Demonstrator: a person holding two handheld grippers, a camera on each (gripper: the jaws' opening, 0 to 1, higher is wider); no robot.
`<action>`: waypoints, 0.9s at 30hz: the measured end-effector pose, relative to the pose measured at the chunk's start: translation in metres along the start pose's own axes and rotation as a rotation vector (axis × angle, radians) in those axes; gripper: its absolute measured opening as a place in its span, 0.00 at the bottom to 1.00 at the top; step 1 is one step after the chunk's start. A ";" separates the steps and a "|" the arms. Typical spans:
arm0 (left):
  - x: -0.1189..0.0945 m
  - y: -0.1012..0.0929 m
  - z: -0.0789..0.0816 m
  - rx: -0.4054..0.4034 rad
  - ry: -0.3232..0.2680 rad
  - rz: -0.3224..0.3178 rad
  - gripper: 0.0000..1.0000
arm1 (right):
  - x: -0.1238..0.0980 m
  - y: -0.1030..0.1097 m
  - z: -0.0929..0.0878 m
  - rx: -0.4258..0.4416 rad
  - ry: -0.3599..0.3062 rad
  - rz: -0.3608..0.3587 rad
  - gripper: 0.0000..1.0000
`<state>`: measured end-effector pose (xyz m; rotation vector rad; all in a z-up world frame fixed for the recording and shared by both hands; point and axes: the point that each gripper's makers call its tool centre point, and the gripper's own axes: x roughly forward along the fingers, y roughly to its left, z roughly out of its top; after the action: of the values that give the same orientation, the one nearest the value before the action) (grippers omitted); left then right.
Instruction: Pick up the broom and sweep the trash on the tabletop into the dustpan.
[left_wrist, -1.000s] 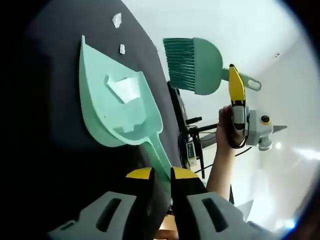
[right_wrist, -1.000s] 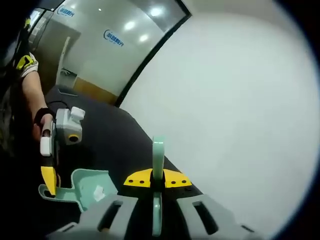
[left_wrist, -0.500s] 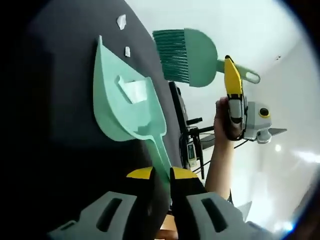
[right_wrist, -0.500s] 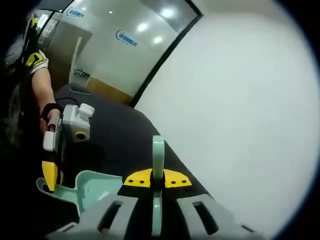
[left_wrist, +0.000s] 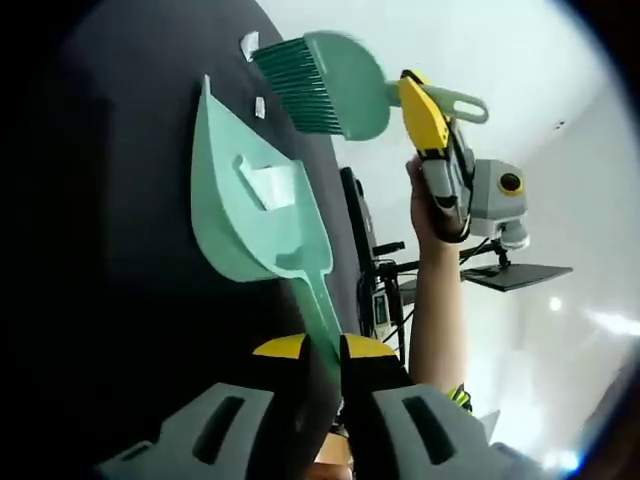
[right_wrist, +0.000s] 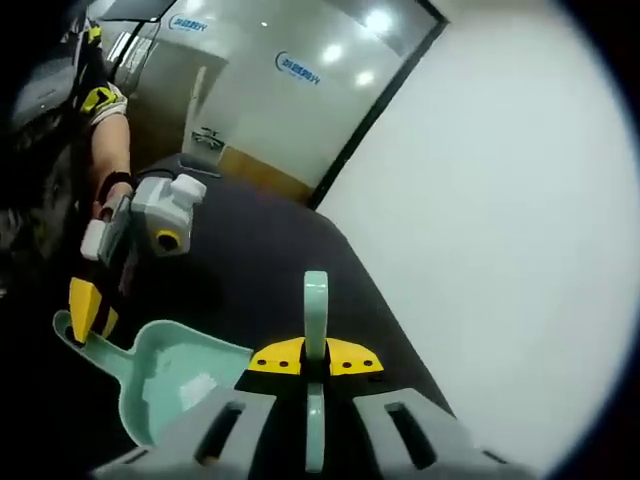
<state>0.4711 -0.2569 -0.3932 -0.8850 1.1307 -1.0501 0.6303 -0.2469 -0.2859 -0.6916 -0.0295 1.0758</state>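
A mint-green dustpan (left_wrist: 250, 215) lies on the black tabletop (left_wrist: 120, 200), and my left gripper (left_wrist: 320, 346) is shut on its handle. One white paper scrap (left_wrist: 270, 182) rests inside the pan. Two small scraps (left_wrist: 249, 44) lie on the table just beyond the pan's mouth. The green broom (left_wrist: 325, 82) hovers with its bristles over those scraps, carried by my right gripper (left_wrist: 422, 110). In the right gripper view the broom handle (right_wrist: 315, 305) stands clamped in my right gripper (right_wrist: 315, 358). Down on the left are the dustpan (right_wrist: 170, 375) and my left gripper (right_wrist: 85, 308).
The table's edge runs just beside the dustpan, with a dark equipment stand (left_wrist: 385, 290) past it. A person's forearm (left_wrist: 430, 300) reaches up to the right gripper. A white wall (right_wrist: 500, 220) and a glass partition (right_wrist: 290, 80) lie beyond the table's far side.
The right gripper has carried the broom toward the table, so its bristles now sit over the loose scraps by the pan's mouth. The dustpan stays gripped and has barely moved.
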 end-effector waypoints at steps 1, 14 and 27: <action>0.000 0.001 0.001 -0.001 -0.002 0.001 0.11 | 0.000 0.000 -0.001 0.002 -0.001 0.002 0.04; 0.003 0.001 0.003 -0.010 -0.017 0.007 0.11 | 0.000 0.010 -0.011 0.007 0.012 0.009 0.04; 0.003 0.003 0.003 0.000 -0.016 0.013 0.11 | -0.003 0.039 0.004 0.015 0.039 0.045 0.04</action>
<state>0.4748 -0.2586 -0.3960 -0.8837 1.1218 -1.0304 0.5966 -0.2361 -0.3020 -0.7024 0.0281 1.1042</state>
